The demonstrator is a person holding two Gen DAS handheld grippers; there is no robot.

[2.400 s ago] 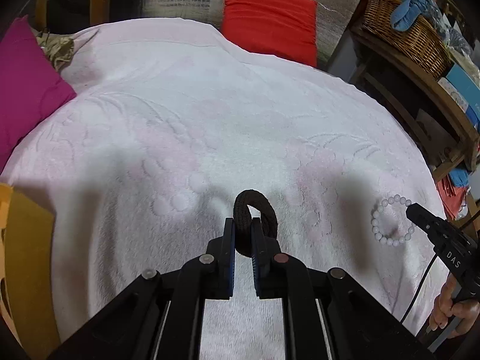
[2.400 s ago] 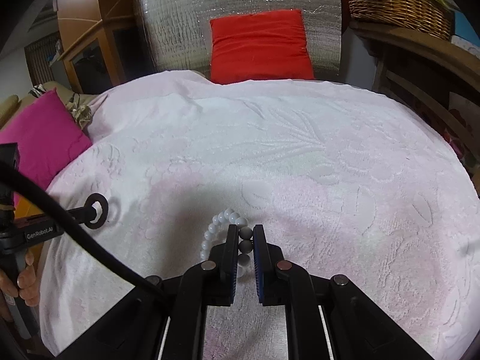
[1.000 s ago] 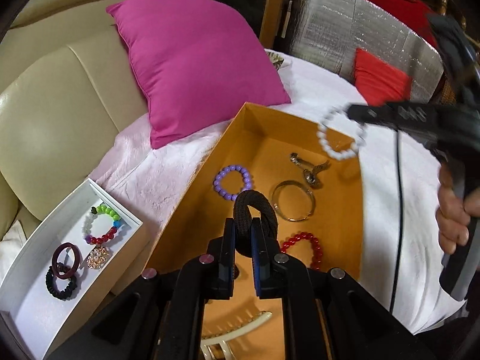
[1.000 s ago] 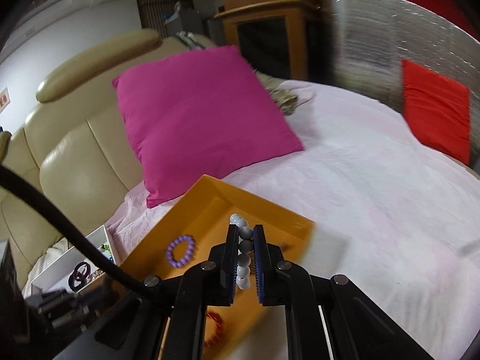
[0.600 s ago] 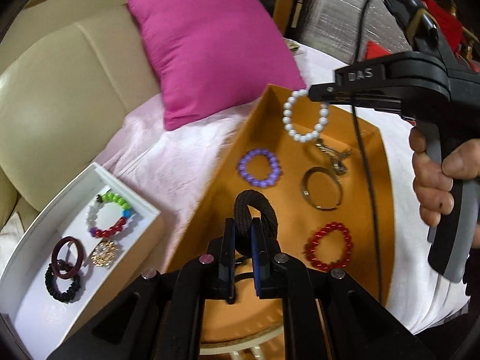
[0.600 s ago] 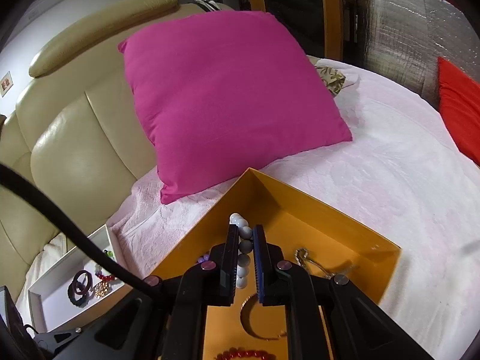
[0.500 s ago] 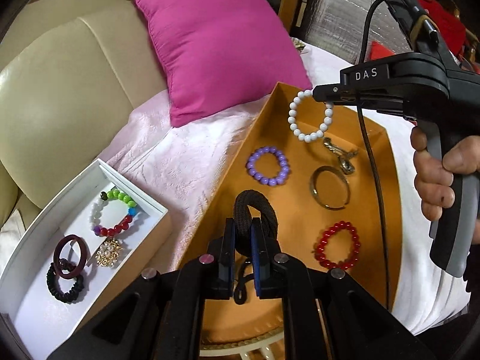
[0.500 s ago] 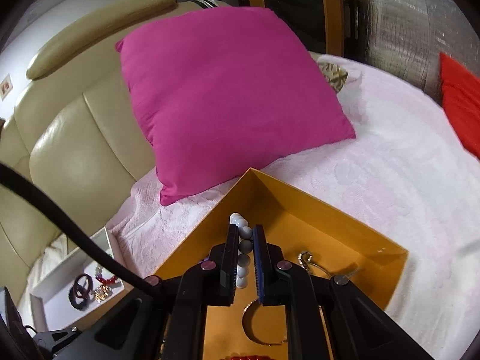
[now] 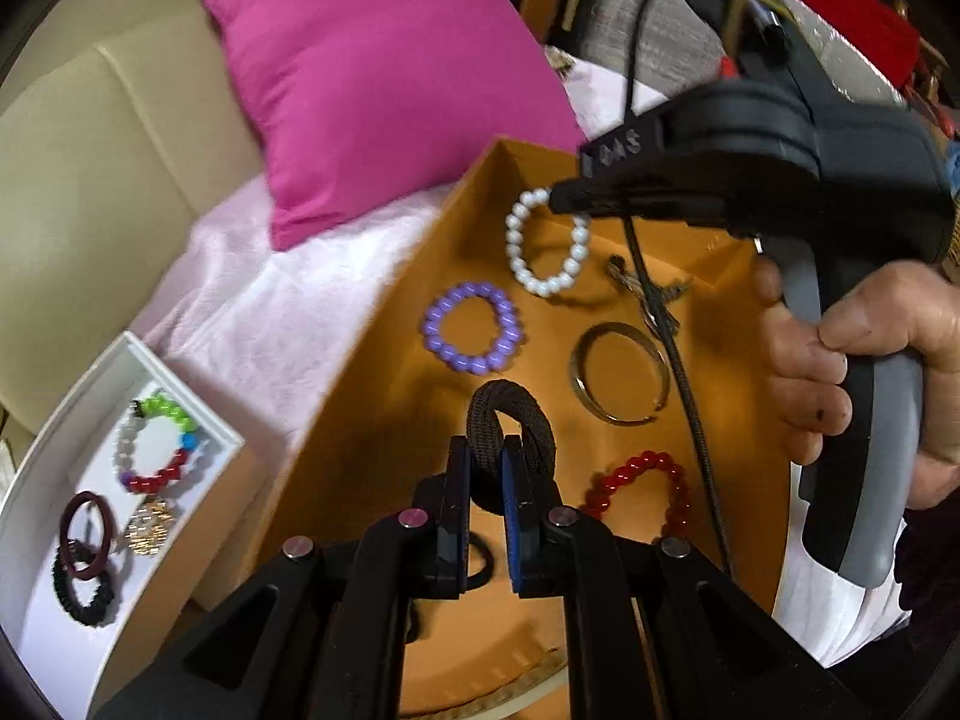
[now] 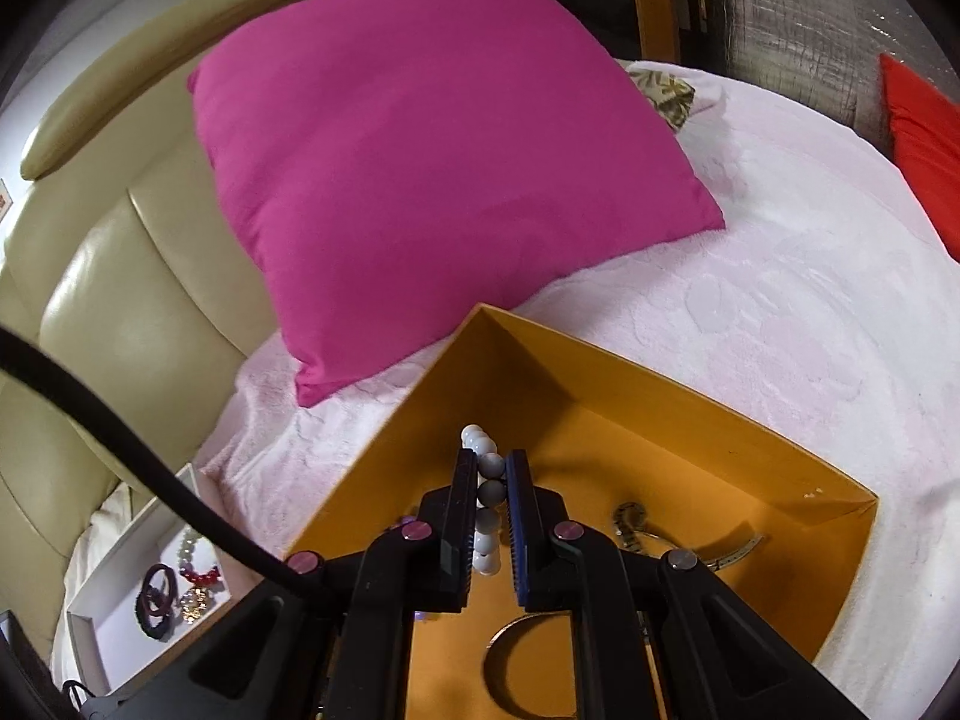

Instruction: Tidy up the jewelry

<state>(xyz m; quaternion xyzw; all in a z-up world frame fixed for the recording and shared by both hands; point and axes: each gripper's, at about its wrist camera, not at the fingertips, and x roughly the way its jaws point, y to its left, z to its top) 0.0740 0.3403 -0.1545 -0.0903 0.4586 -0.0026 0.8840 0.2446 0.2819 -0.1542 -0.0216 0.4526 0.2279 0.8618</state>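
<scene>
Two grippers, both closed on something. Left gripper (image 9: 485, 480) pinches a dark brown fabric hair tie (image 9: 511, 420); the loop stands up above the fingertips, over the near half of the orange box (image 9: 384, 420). Right gripper (image 9: 558, 201), seen from the left wrist camera, holds a white bead bracelet (image 9: 543, 249) by its top; the loop hangs down over the far corner of the box. From its own camera, the right gripper (image 10: 491, 501) has a column of white beads clamped between the pads.

One orange box. Count inside, lying on the floor of it: one purple bead bracelet (image 9: 472, 327), one metal bangle (image 9: 620, 373), one red bead bracelet (image 9: 639, 495), one small metal piece (image 9: 645, 291) near the far wall, type unclear. A thin black loop (image 9: 480, 558) shows under the left fingers, partly hidden.

One white tray (image 9: 36, 480) left of the box, touching or just beside it. In it: one multicolour bead bracelet (image 9: 157, 447), one maroon ring-shaped hair tie (image 9: 90, 534), one black scrunchy hair tie (image 9: 81, 597), one small gold piece (image 9: 147, 531).

One pink cushion (image 10: 432, 168) on a cream sofa (image 10: 108, 264), one red cushion (image 10: 924, 144) at far right, one pale pink bedspread (image 10: 810, 312) under the box.

Pose: left gripper points down and forward into the box. Right hand (image 9: 852, 372) wraps the grey handle from the right, fingers curled round it, gripper body running roughly level across the box toward its far left corner. A black cable (image 9: 678, 360) hangs from it over the box.
</scene>
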